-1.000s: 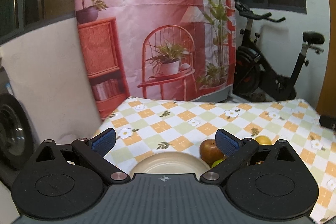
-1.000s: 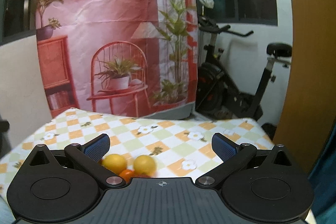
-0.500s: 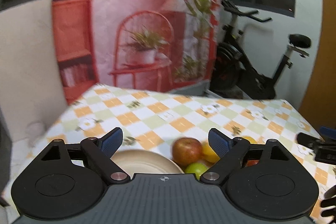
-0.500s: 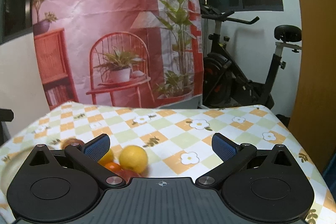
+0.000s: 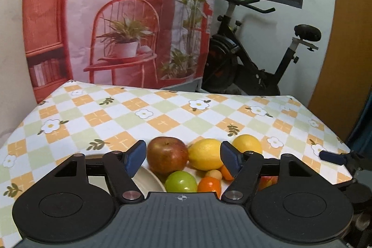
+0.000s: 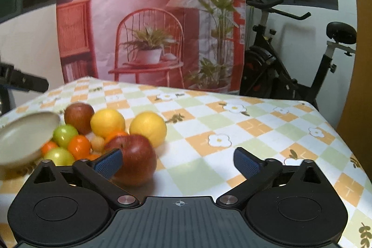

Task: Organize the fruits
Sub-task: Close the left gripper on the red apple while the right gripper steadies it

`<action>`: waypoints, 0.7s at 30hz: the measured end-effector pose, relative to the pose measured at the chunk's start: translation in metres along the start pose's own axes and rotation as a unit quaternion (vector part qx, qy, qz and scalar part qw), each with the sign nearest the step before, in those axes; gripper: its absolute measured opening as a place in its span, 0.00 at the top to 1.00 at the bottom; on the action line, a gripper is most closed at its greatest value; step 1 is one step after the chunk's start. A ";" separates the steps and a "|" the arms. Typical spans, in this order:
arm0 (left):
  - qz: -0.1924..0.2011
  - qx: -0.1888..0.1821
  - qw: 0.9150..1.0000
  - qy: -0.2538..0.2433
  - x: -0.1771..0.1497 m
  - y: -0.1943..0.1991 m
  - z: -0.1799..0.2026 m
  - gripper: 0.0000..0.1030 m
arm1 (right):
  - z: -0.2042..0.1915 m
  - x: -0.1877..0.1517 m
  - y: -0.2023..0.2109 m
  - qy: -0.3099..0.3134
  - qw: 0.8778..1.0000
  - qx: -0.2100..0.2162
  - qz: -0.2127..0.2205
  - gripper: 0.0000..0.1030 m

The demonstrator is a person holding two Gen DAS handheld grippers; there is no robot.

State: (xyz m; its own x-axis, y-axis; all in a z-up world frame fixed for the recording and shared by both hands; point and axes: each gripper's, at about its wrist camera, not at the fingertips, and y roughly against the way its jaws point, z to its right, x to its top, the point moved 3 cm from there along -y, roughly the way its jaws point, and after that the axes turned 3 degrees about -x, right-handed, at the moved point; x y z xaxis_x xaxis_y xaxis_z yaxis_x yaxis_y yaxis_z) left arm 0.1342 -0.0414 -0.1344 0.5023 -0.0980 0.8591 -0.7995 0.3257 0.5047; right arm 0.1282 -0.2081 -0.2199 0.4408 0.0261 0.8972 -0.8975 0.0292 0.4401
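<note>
red apple (image 5: 167, 154) between closing left jaws, untouched, right jaws closing, nothing gripped

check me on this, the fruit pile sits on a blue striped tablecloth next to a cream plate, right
Not quite. The tablecloth is not blue striped: it is checked in orange, pale green and white with small white flowers, as both wrist views show. The rest holds: the pile, with its dark red apple and yellow lemon, sits beside the round cream plate.
</note>
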 end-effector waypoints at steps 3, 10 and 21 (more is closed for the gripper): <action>-0.005 -0.007 1.000 0.000 -0.002 -0.008 0.002 0.29 | -0.002 -0.003 -0.003 0.006 1.000 0.023 -0.005 0.15; -0.017 -0.030 0.999 -0.017 -0.004 -0.023 0.016 0.29 | -0.001 -0.004 -0.007 0.015 0.996 0.087 -0.024 0.21; -0.043 -0.136 0.990 -0.009 -0.011 -0.054 0.037 0.58 | -0.006 -0.002 -0.024 0.030 0.984 0.162 -0.064 0.39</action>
State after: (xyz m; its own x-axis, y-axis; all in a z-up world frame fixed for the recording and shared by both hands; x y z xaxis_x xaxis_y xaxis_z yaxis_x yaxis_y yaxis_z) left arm 0.1596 -0.0927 -0.1675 0.5561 -0.1531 0.8169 -0.6343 0.5569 0.5362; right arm 0.1490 -0.2033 -0.2330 0.5424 0.1032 0.8338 -0.7873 -0.2840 0.5473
